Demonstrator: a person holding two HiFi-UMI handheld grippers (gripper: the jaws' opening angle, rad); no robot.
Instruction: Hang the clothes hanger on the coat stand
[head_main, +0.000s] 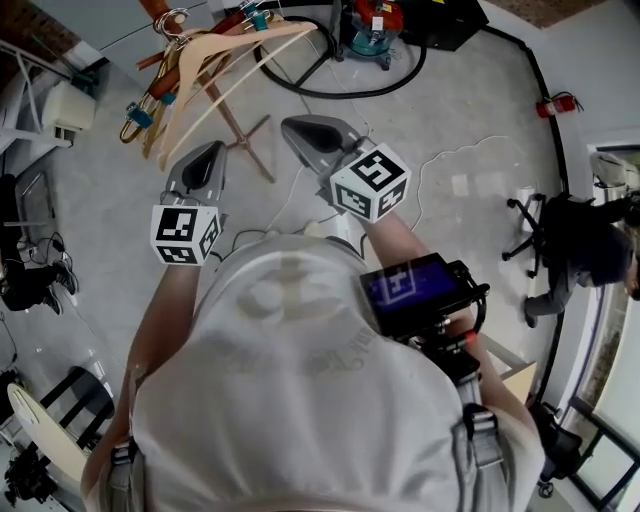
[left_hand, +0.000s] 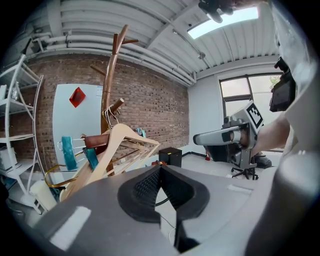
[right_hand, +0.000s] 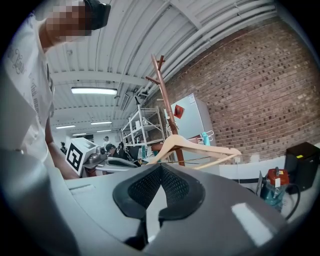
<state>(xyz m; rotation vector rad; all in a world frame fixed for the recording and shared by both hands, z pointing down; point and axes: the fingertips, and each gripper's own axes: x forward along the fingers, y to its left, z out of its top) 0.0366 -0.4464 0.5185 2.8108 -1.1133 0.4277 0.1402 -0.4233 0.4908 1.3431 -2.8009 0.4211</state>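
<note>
Several pale wooden clothes hangers (head_main: 215, 60) hang on the brown wooden coat stand (head_main: 240, 125) at the upper left of the head view. One of them has teal clips. My left gripper (head_main: 213, 148) points toward the stand, a short way below the hangers, shut and empty. To its right, my right gripper (head_main: 290, 125) is also shut with nothing between its jaws. In the left gripper view the hangers (left_hand: 120, 137) and stand (left_hand: 111, 75) rise beyond the closed tips (left_hand: 161, 166). In the right gripper view a hanger (right_hand: 200, 146) shows just past the closed tips (right_hand: 161, 166).
A blue-and-red machine (head_main: 372, 35) and a looping black cable (head_main: 330, 90) lie on the grey floor behind the stand. An office chair (head_main: 530, 225) stands at the right, and a white shelf rack (left_hand: 15, 125) at the left by the brick wall.
</note>
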